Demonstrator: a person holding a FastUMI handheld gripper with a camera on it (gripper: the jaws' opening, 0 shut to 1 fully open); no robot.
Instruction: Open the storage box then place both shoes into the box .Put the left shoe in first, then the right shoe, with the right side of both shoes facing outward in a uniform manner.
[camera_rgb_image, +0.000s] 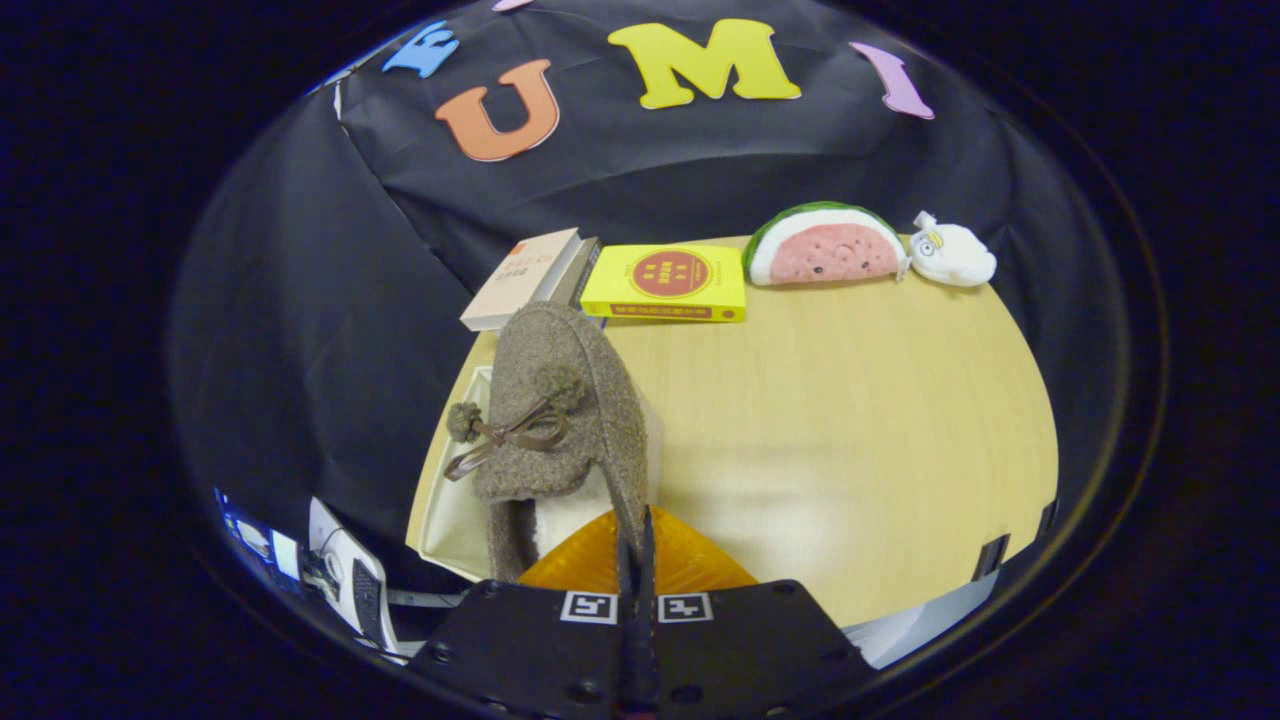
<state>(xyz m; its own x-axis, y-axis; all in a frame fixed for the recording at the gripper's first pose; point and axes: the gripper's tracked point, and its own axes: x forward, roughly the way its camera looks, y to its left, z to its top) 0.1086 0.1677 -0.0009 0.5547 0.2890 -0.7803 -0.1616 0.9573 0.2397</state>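
Observation:
A fuzzy grey-brown shoe (560, 400) with a brown bow and pom-poms hangs just ahead of my fingers, toe pointing away. My gripper (636, 522) is shut on the right rim of the shoe's opening, with the fingers pressed together. Under the shoe stands the white storage box (448, 515), at the left edge of the wooden table (850, 420). The box's orange translucent lid (690, 565) shows just below the fingers. The shoe hides the inside of the box.
Beyond the shoe, at the table's far edge, lie a beige book (520, 275) and a yellow book (665, 283). A watermelon plush (825, 248) and a white plush toy (952, 254) sit to their right. Bare tabletop stretches right of the box.

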